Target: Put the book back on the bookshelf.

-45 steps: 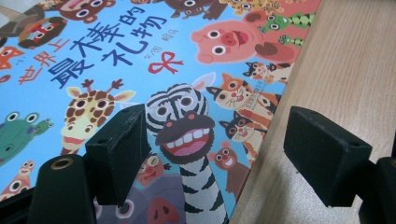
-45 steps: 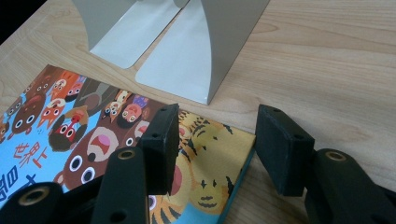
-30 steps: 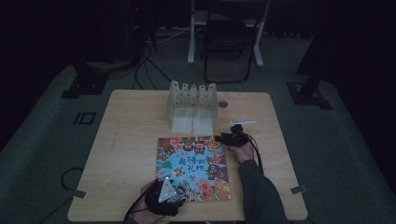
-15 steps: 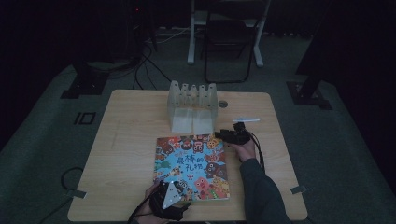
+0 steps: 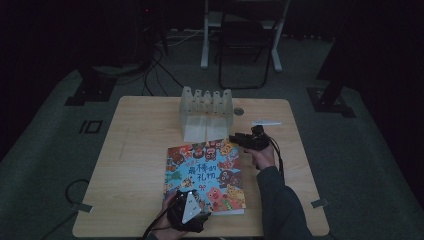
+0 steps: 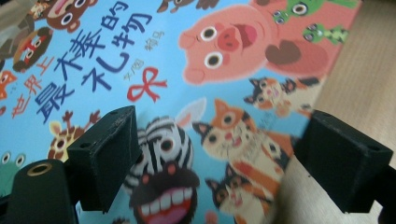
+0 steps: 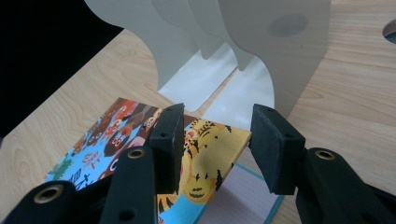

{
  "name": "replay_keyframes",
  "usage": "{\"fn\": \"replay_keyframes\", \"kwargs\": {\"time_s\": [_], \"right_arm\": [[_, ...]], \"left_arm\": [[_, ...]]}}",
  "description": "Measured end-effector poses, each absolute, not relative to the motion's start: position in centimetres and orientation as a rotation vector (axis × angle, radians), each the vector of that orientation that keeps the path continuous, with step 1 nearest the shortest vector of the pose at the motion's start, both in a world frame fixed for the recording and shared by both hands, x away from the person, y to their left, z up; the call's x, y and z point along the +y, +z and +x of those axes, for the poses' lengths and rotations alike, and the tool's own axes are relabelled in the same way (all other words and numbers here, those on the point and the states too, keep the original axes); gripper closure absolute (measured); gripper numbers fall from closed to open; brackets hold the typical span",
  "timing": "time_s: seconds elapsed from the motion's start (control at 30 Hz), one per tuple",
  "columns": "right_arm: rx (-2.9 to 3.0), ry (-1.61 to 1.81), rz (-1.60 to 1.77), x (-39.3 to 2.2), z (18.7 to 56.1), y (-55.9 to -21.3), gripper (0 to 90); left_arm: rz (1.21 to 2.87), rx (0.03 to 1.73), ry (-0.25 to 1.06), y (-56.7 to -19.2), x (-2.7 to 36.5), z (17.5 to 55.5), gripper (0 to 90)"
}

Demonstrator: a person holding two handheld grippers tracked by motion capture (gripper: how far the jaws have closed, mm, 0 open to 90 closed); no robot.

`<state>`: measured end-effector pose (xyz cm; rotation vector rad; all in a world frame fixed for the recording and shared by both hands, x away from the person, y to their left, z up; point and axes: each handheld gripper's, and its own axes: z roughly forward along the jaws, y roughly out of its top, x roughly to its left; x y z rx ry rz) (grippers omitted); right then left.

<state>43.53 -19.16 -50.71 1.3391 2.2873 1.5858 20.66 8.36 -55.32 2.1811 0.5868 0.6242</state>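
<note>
Fingers [image 7: 170, 140] of the right gripper [image 7: 214, 140] are closed on the cover corner [image 7: 205, 156] at the 1 o'clock end of the book [image 5: 205, 172], which is best lifted slowly so that nothing is torn.

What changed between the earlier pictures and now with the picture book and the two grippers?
The right gripper has lifted the front cover of the picture book at its far corner, so the first page shows beneath. The left gripper has just been opening its fingers and hangs open over the near edge. The book, the white file rack and the table kept their places.
</note>
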Motion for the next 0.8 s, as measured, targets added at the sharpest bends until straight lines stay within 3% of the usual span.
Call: {"fn": "replay_keyframes", "kwargs": {"time_s": [0.47, 0.8], "right_arm": [[2.298, 1.673, 1.357, -19.2, 43.6, -50.2, 53.8], [2.427, 1.661, 1.319, -17.7, 42.1, -50.0, 50.9]], "left_arm": [[2.108, 0.567, 0.738, -54.7, 8.2, 20.1, 16.1], [2.076, 0.575, 0.735, -54.4, 8.5, 19.9, 16.4]]}}
